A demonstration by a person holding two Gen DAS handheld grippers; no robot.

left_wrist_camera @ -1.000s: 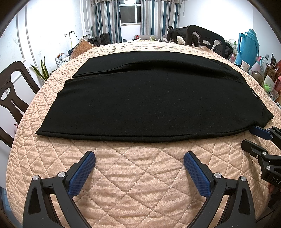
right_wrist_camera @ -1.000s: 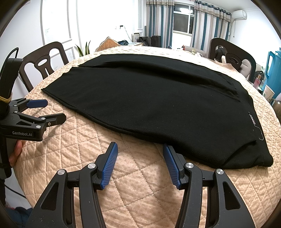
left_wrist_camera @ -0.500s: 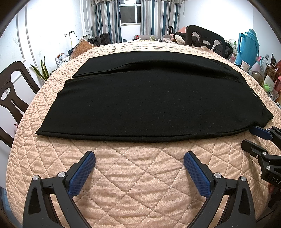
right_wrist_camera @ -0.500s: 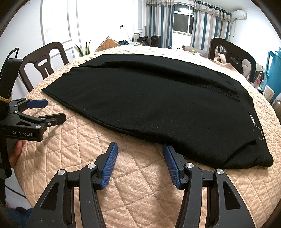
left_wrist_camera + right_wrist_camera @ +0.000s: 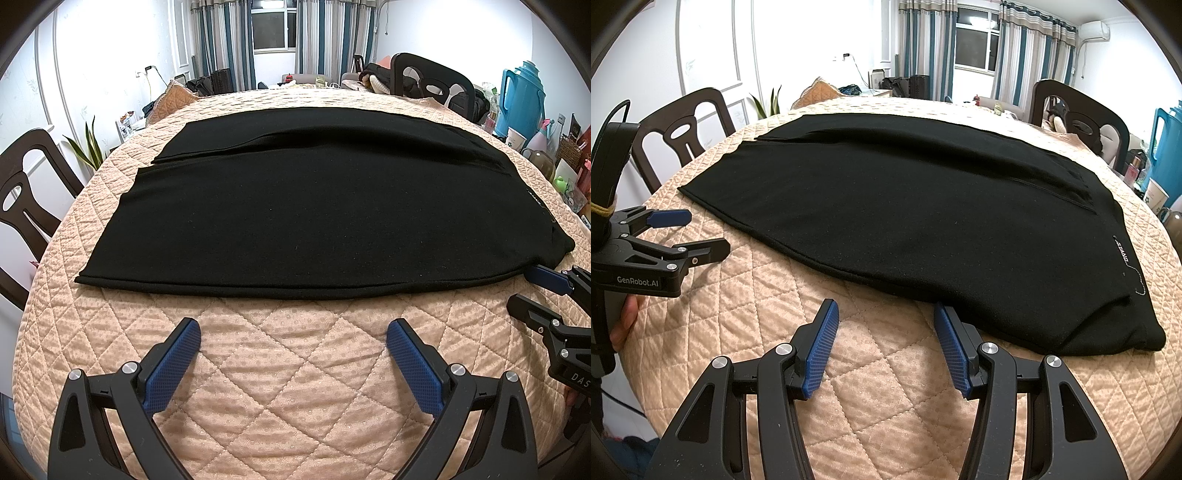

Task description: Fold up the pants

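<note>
Black pants (image 5: pixel 314 206) lie flat on a round table with a peach quilted cover (image 5: pixel 288 373), one leg folded over the other, waistband at the right. They also show in the right wrist view (image 5: pixel 923 206). My left gripper (image 5: pixel 293 343) is open and empty, a short way in front of the pants' near edge. My right gripper (image 5: pixel 884 326) is open and empty, its right fingertip just at the pants' near edge close to the waistband. The right gripper shows in the left wrist view (image 5: pixel 532 291), and the left gripper in the right wrist view (image 5: pixel 698 232).
Dark wooden chairs stand at the left (image 5: pixel 26 192) and at the far side (image 5: pixel 428 81). A blue thermos jug (image 5: pixel 521 99), cups and small items crowd the right. A plant (image 5: pixel 88 147) stands by the left wall.
</note>
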